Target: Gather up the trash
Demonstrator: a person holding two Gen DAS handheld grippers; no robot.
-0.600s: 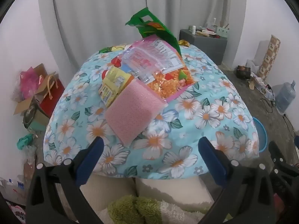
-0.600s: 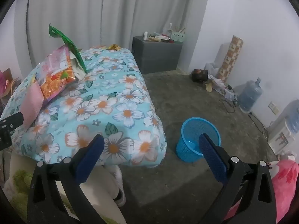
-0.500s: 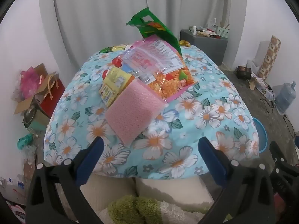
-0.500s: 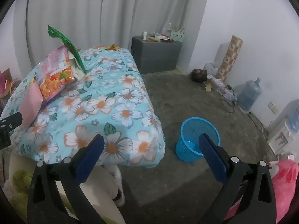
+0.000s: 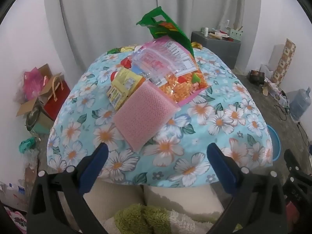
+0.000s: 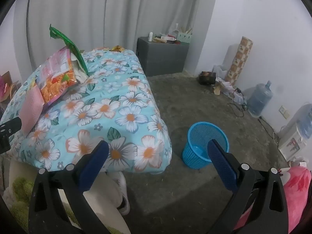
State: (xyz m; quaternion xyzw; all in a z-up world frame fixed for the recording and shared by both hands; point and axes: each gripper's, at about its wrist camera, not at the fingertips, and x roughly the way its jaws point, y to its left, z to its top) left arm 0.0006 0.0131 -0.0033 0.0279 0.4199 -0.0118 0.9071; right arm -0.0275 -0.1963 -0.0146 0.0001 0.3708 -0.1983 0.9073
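Note:
Trash lies piled on a table under a blue flowered cloth (image 5: 220, 120): a pink textured pouch (image 5: 144, 115) nearest me, a yellow packet (image 5: 122, 87) at its left, a clear snack bag with orange pieces (image 5: 175, 72) behind, and a green bag (image 5: 165, 29) standing up at the back. My left gripper (image 5: 157, 158) hovers open at the table's near edge, nothing between its blue pads. The right gripper (image 6: 158, 156) is open over the table's right corner and the floor. A blue mesh bin (image 6: 204, 144) stands on the floor to the right of the table (image 6: 117, 109). The same trash pile (image 6: 56, 76) shows at the left.
Grey cabinet (image 6: 161, 56) with small items by the curtain. Water jugs (image 6: 259, 99), cables and a patterned roll (image 6: 237, 60) line the right wall. Boxes and bags (image 5: 39, 97) sit left of the table. A person's light trousers and green slippers (image 5: 140, 220) are below the grippers.

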